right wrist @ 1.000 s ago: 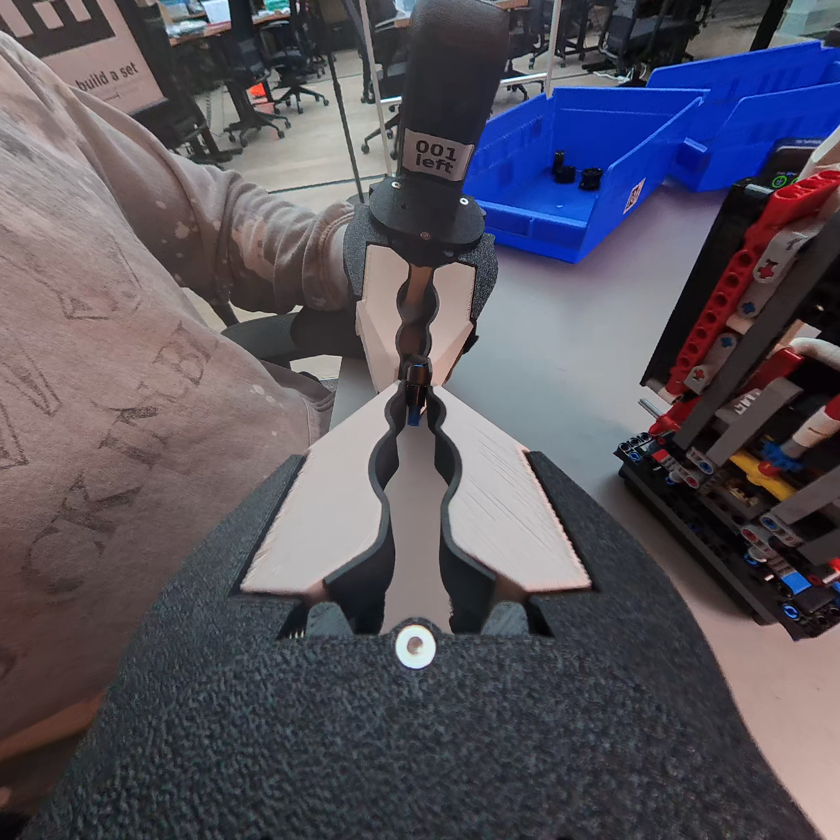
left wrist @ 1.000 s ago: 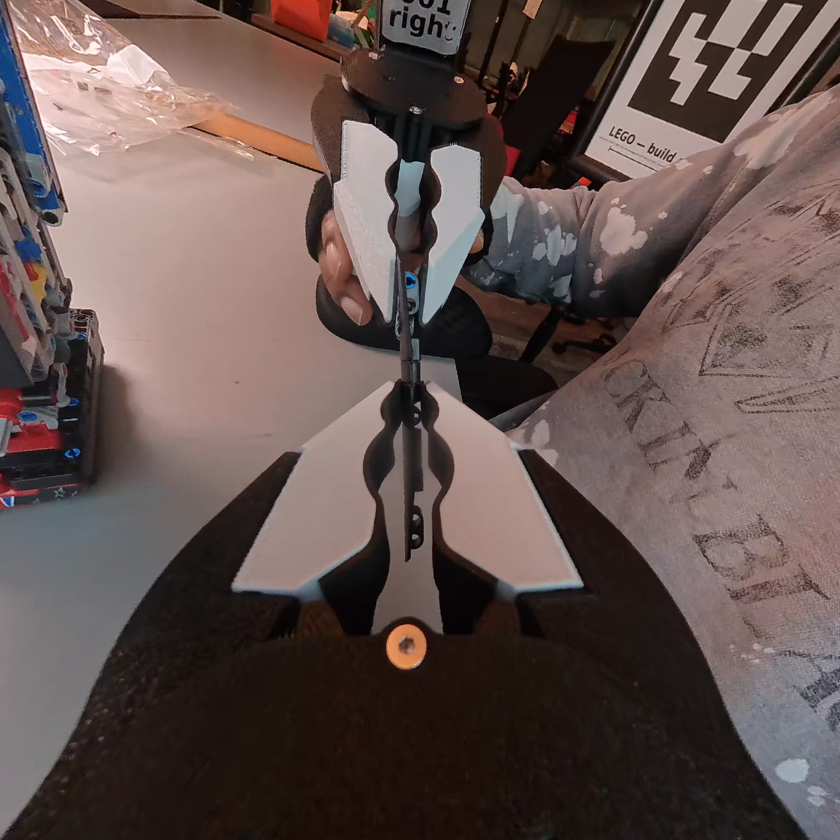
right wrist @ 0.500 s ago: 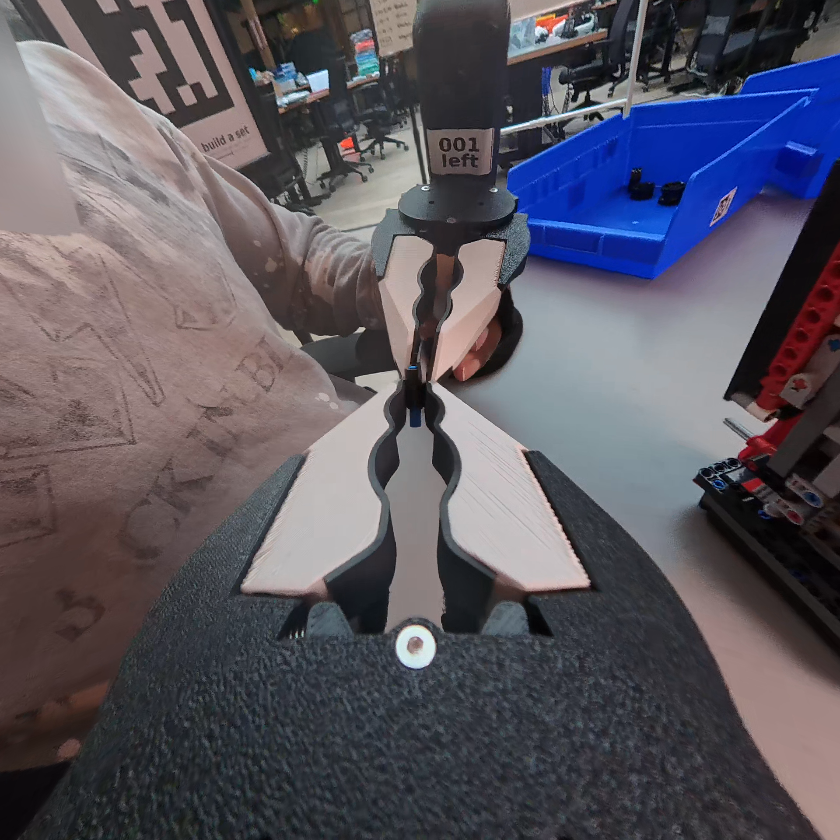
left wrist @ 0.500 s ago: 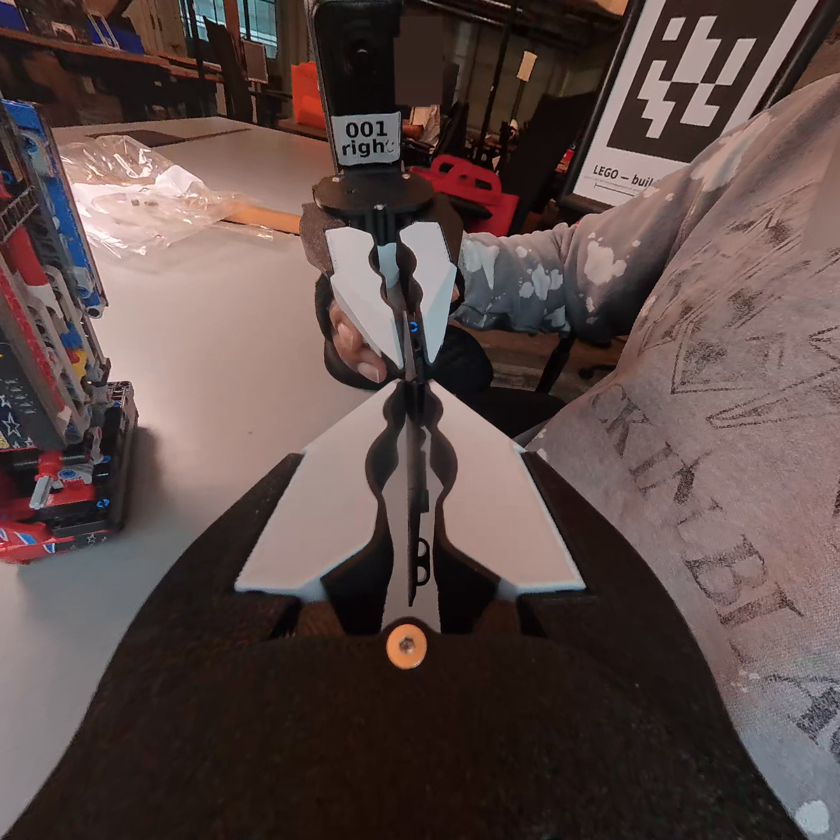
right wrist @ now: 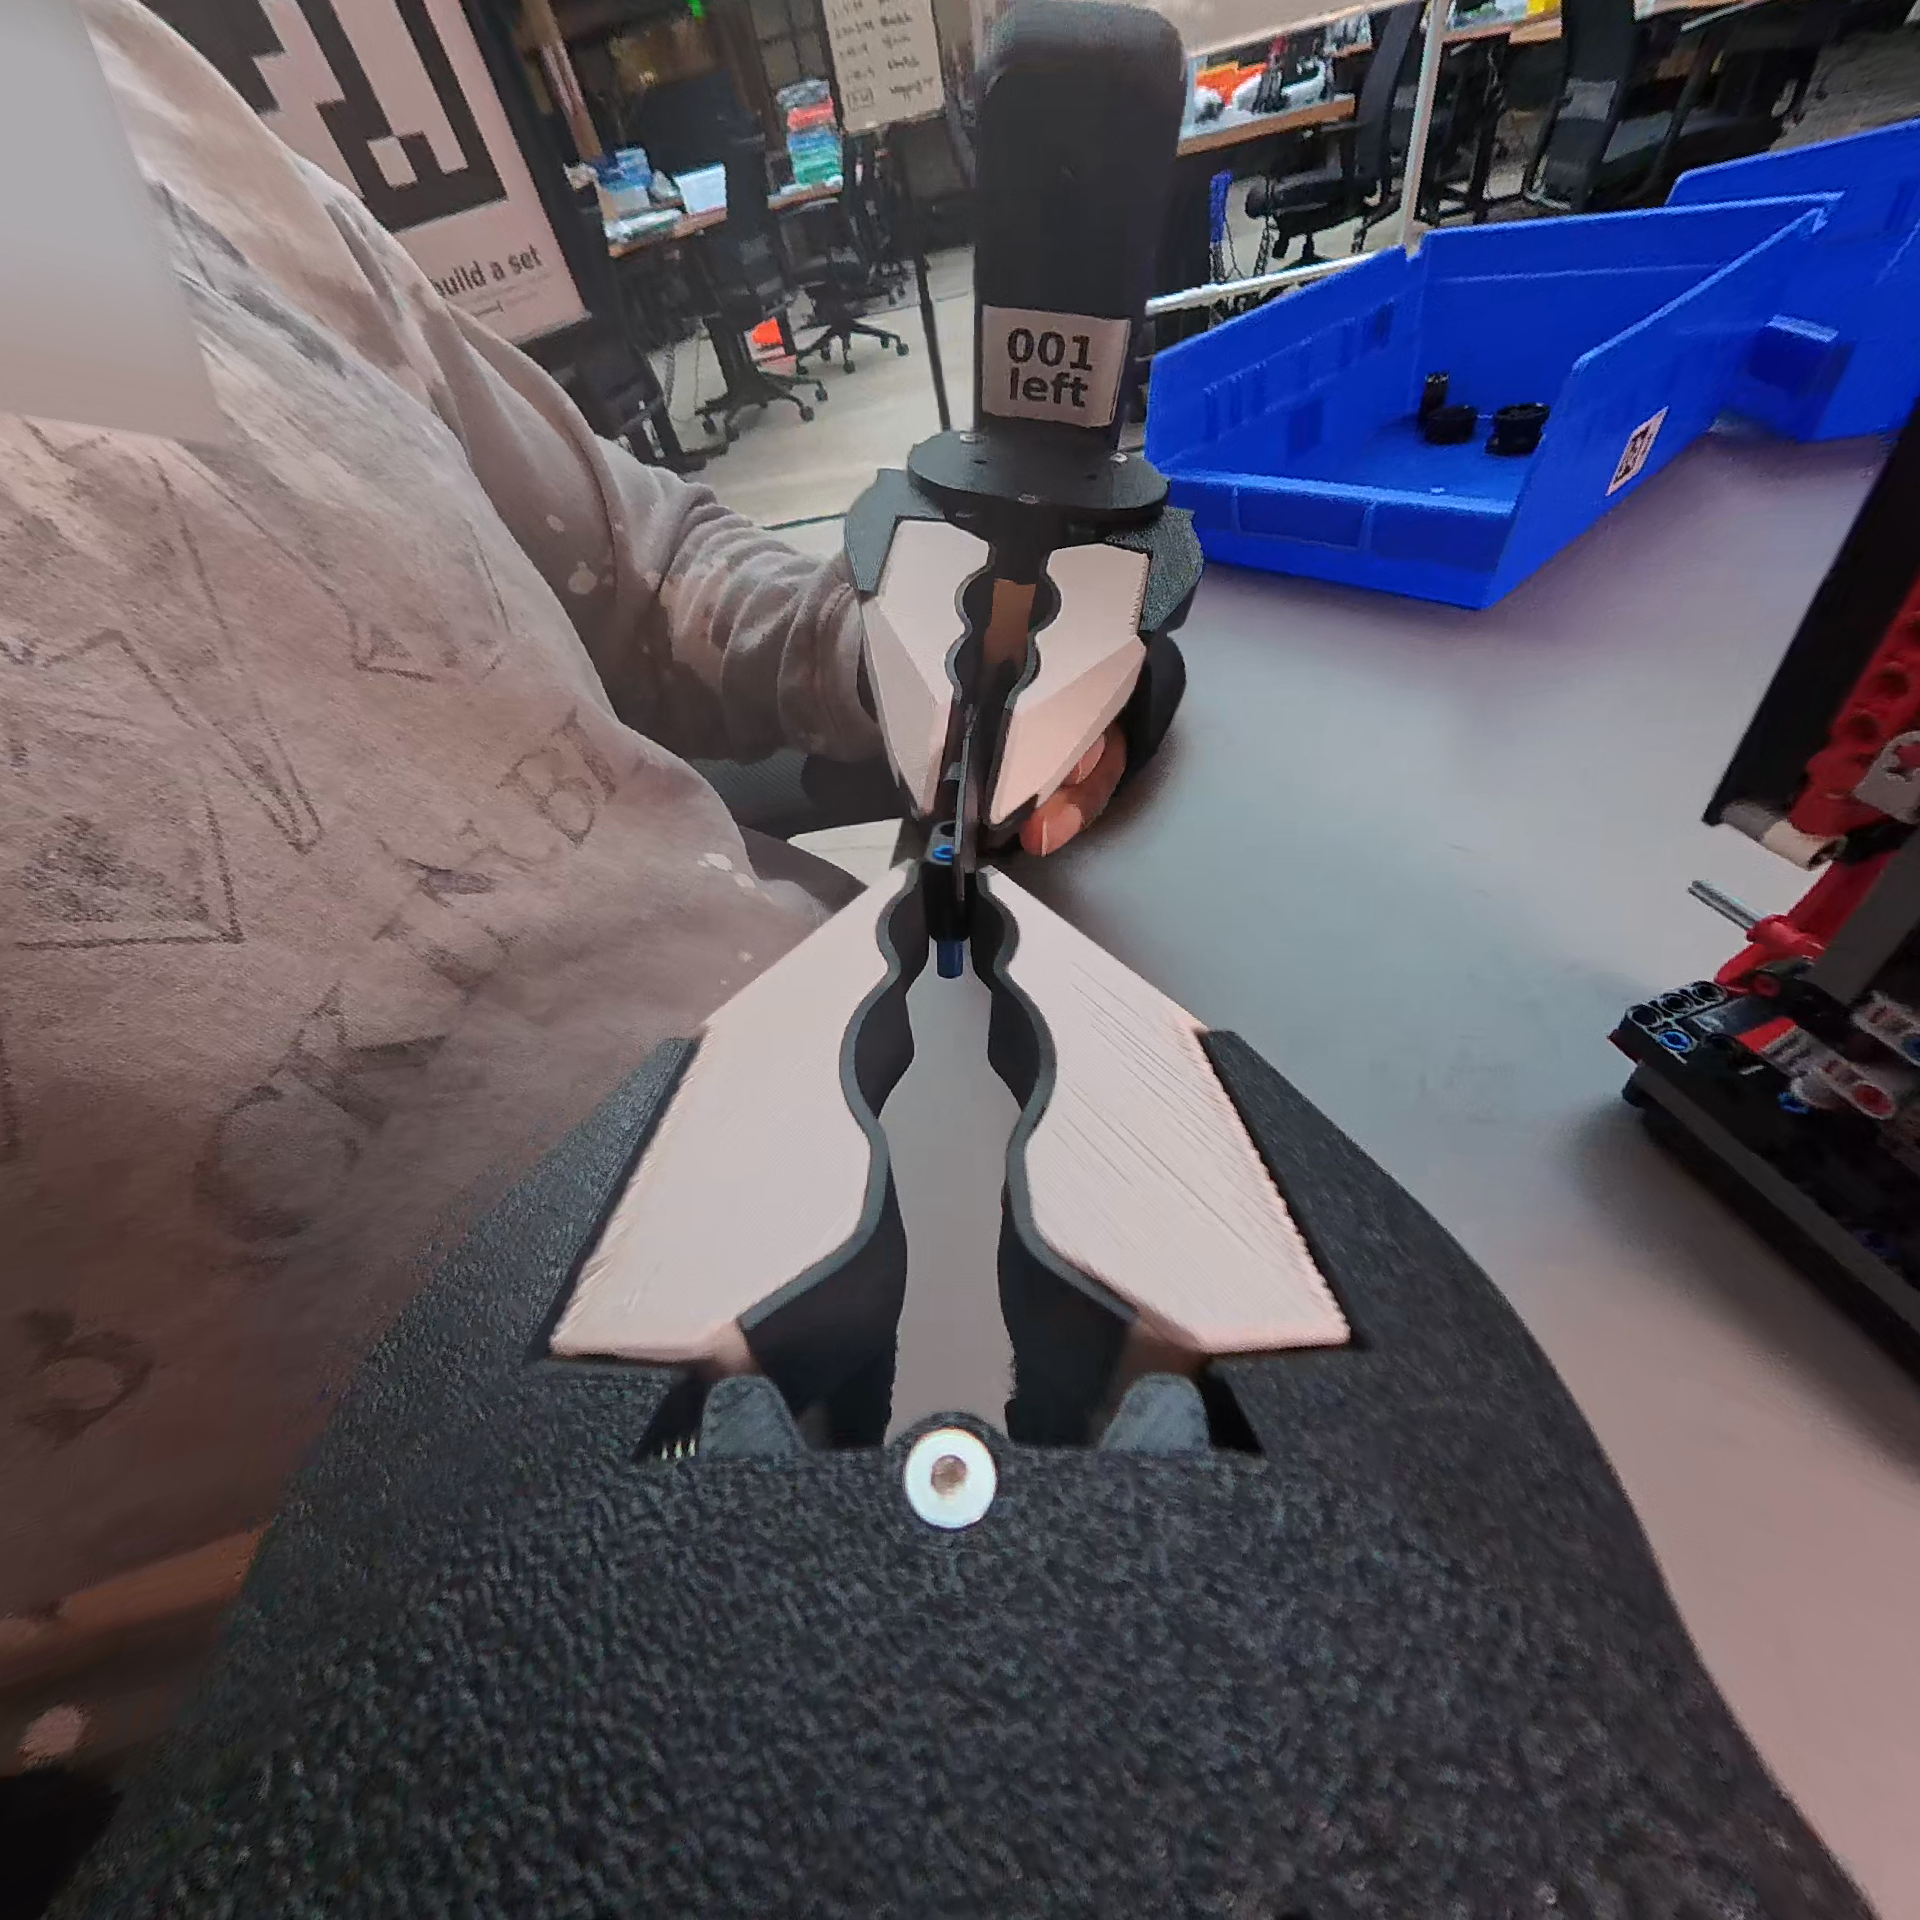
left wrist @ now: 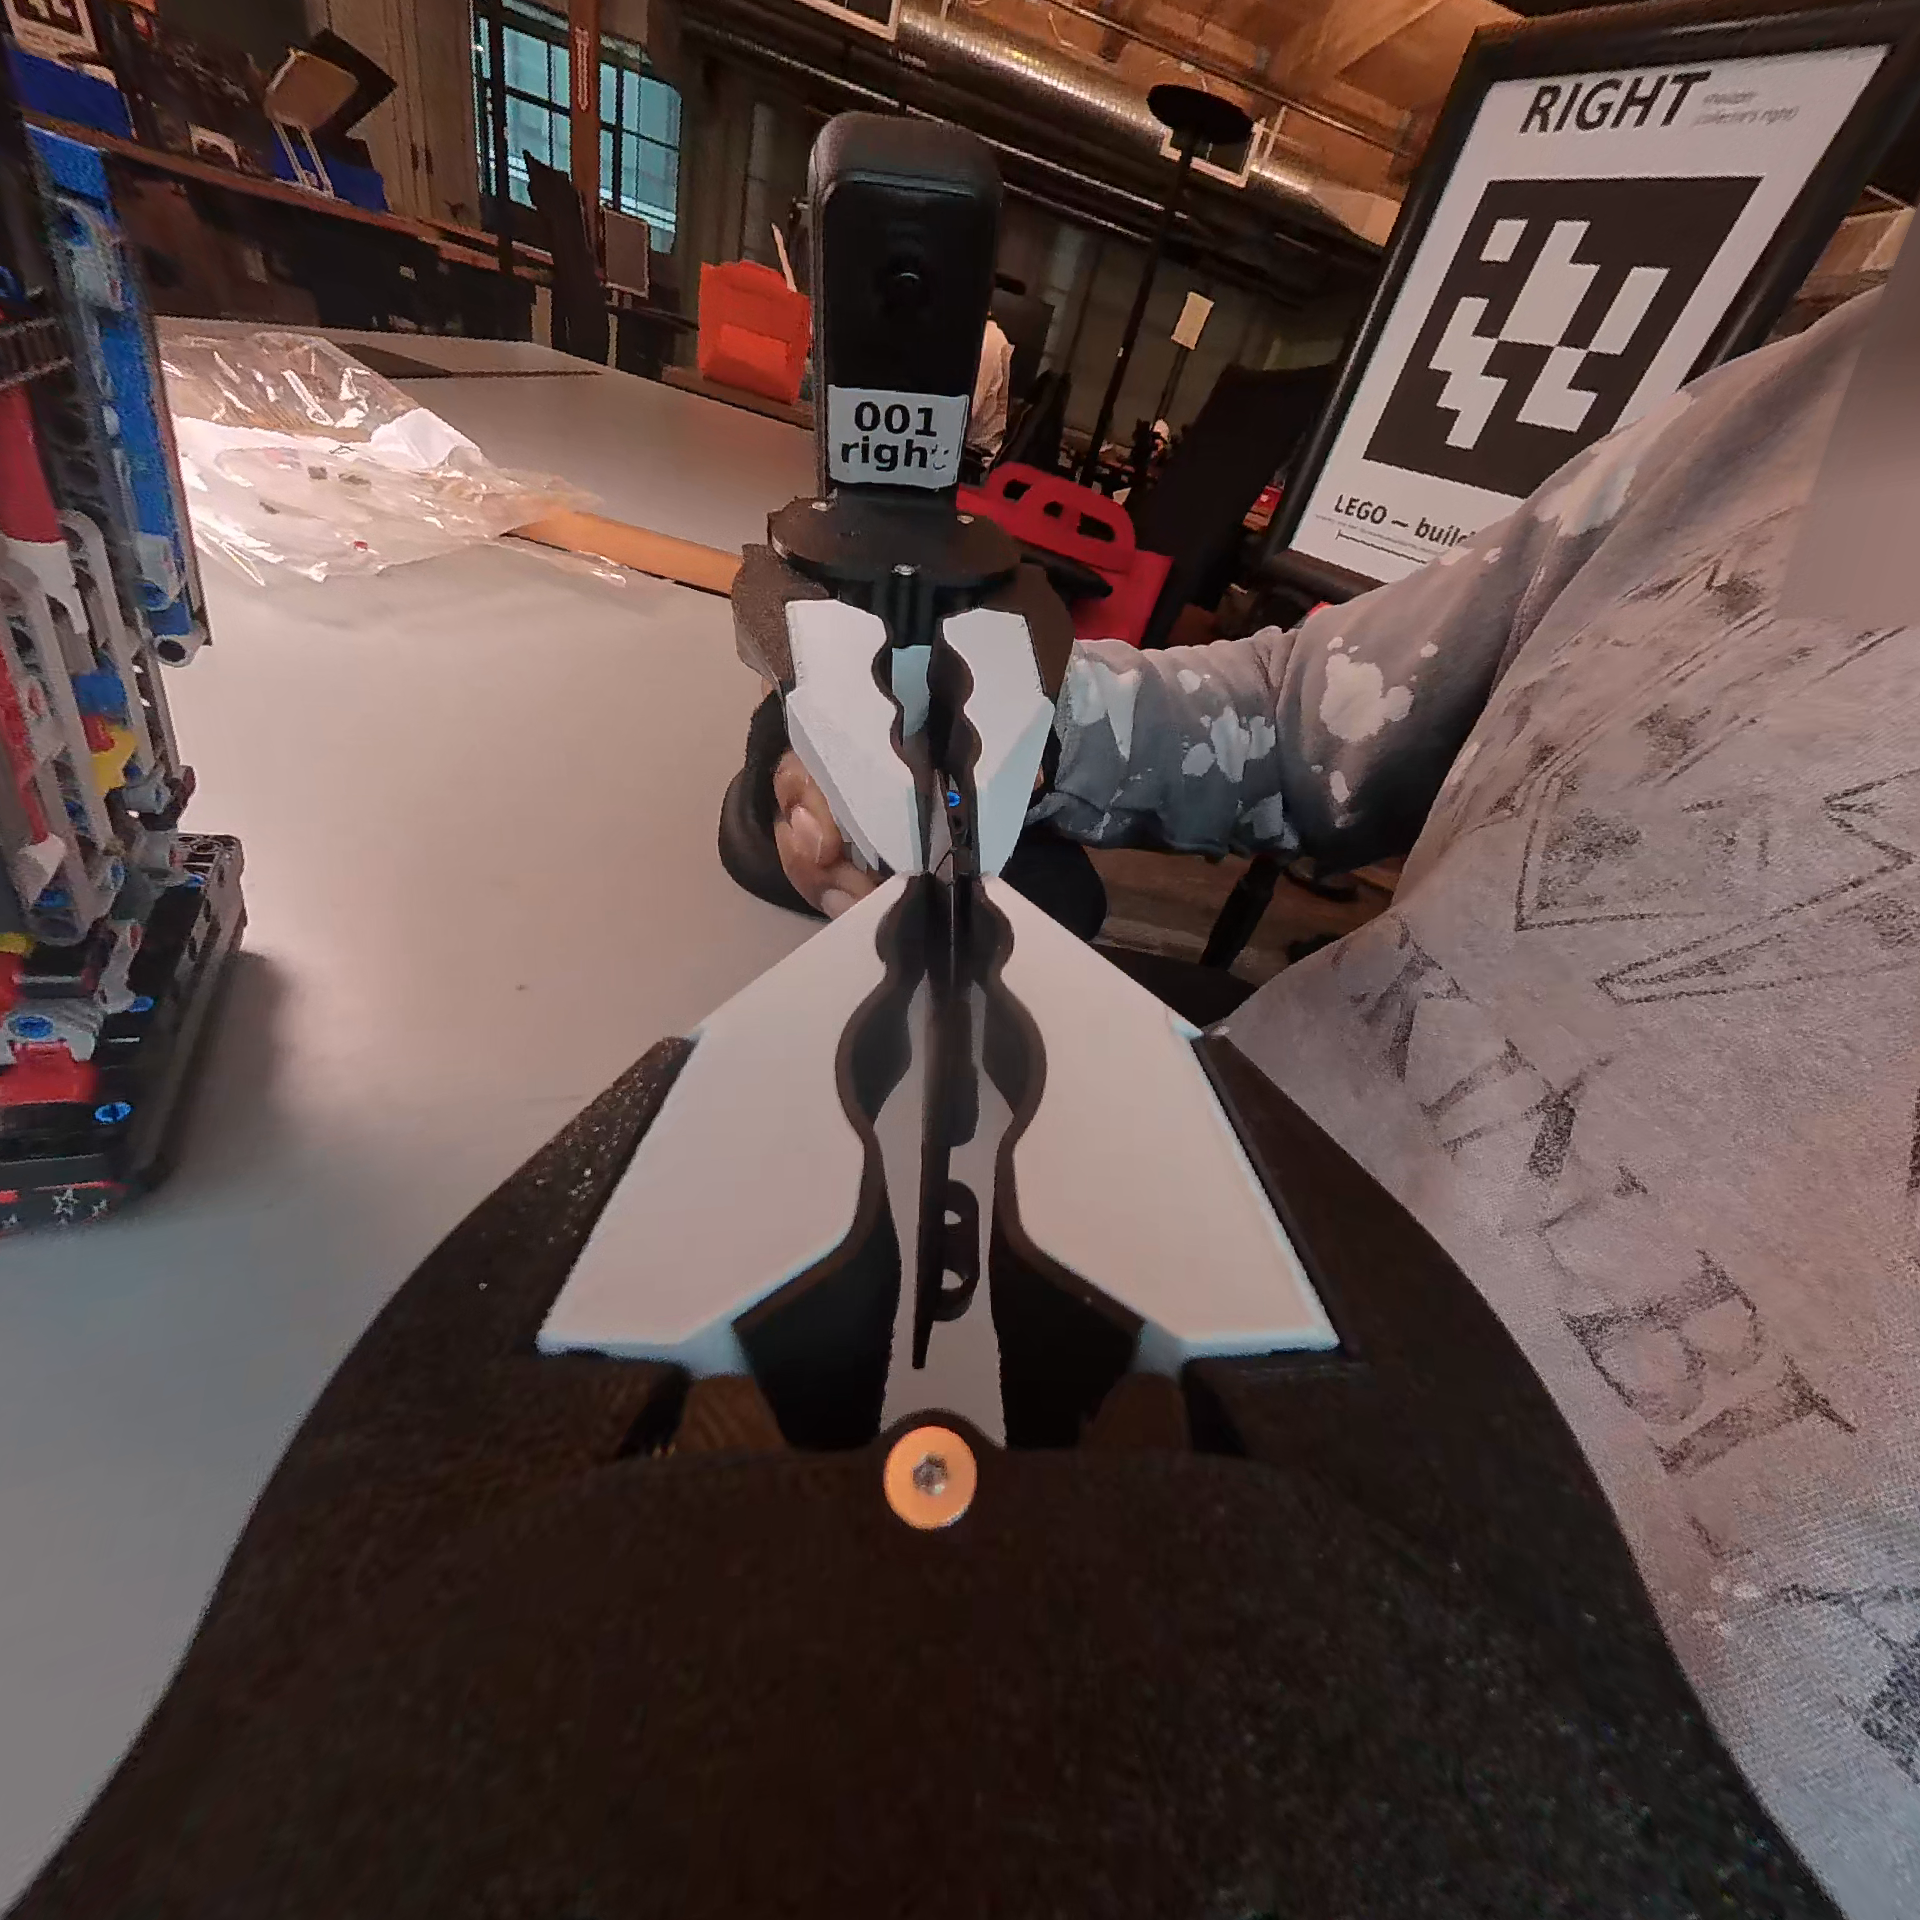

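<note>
My left gripper (left wrist: 940, 896) is shut on a thin black flat piece (left wrist: 935, 1143) seen edge-on, which runs back between the fingers. My right gripper (right wrist: 948, 885) is shut on a small black connector with a blue pin (right wrist: 948, 940). The two grippers face each other tip to tip above the grey table (left wrist: 468, 831), near its front edge. The right gripper (left wrist: 935, 862) shows opposite in the left wrist view, with the blue pin (left wrist: 954, 800) between its tips. The left gripper (right wrist: 961, 821) shows opposite in the right wrist view. The two pieces meet at the tips; the joint is hidden.
A tall brick-built model (left wrist: 83, 831) stands at the left, and at the right in the right wrist view (right wrist: 1818, 987). Blue bins (right wrist: 1455, 488) sit behind. A clear plastic bag (left wrist: 343, 478) lies far back. A person's grey sweatshirt (left wrist: 1610, 1039) is close by. My two grippers' fingertips are within a few centimetres of each other.
The two grippers have closed the gap between their tips and tilted upward together. Both stayed shut on their pieces. The model has slid toward the frame edges.
</note>
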### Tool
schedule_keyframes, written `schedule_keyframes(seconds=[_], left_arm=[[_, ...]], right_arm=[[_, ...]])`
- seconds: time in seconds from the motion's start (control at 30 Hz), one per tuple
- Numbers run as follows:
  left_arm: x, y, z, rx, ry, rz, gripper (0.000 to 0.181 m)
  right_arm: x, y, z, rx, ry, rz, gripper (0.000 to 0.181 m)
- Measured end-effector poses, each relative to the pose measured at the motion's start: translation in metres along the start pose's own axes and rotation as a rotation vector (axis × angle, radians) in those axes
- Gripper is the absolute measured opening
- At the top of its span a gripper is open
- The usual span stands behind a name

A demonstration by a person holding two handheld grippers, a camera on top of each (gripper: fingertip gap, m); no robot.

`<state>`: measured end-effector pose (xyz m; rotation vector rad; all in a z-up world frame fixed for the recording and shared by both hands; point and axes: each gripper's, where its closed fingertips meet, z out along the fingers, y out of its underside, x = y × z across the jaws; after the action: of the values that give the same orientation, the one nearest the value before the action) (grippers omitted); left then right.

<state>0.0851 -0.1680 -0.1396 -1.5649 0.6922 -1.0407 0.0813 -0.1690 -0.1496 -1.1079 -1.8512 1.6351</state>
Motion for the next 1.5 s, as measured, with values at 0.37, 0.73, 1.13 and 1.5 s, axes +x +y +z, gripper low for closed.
schedule_keyframes(seconds=[0.37,0.73,1.13,1.5], left_arm=[[-0.012,-0.01,-0.003,0.009,-0.027,-0.025,0.005],[-0.02,0.011,-0.017,-0.203,-0.122,0.056,0.014],[-0.017,-0.028,-0.005,-0.028,-0.062,0.085,0.005],[-0.013,-0.036,-0.004,0.059,-0.022,0.032,0.006]], right_arm=[[0.014,-0.008,0.001,-0.049,0.11,-0.082,0.006],[0.018,-0.024,-0.009,-0.189,0.111,-0.161,0.006],[0.026,-0.052,-0.013,-0.111,0.126,-0.139,0.018],[0.02,-0.07,0.002,0.229,0.151,-0.03,0.007]])
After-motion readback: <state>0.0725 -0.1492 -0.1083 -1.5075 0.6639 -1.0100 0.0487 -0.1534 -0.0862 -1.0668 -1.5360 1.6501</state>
